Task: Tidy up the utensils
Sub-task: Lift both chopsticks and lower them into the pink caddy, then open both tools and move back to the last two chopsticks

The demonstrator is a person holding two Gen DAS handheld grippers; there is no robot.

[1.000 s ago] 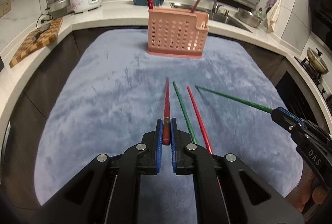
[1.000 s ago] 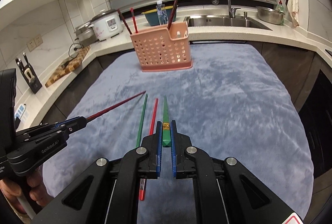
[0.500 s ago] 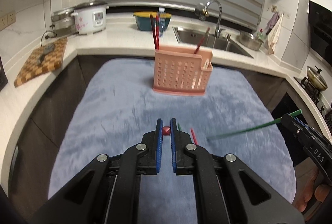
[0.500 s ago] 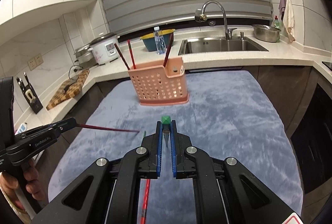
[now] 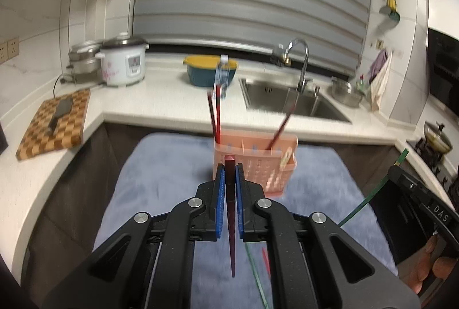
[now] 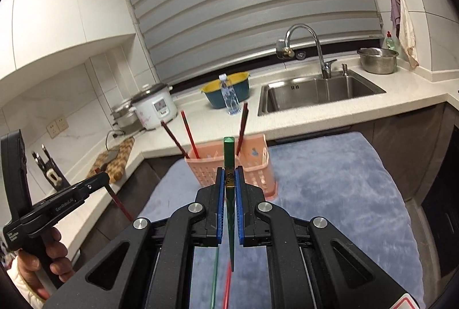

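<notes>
My left gripper (image 5: 229, 170) is shut on a dark red chopstick (image 5: 230, 211), held almost upright with its thin tip pointing down. My right gripper (image 6: 229, 174) is shut on a green chopstick (image 6: 229, 160), also upright with its tip down. Both are raised above the blue mat (image 6: 330, 188), short of the pink perforated utensil basket (image 5: 258, 168), which holds three red chopsticks (image 6: 189, 134). One green chopstick (image 6: 214, 277) and one red chopstick (image 6: 227, 289) lie on the mat below the grippers.
Behind the mat runs a white counter (image 5: 172, 91) with a rice cooker (image 5: 123, 62), a checkered cutting board (image 5: 54, 125), a blue and yellow bowl (image 5: 209, 71), a water bottle (image 6: 231, 97) and a steel sink (image 6: 321, 91) with a tap. A stove with a pot (image 5: 437, 137) is at the right.
Both grippers have lifted their chopsticks off the mat and tilted them from lying flat to nearly upright. The view has risen and the basket looks closer.
</notes>
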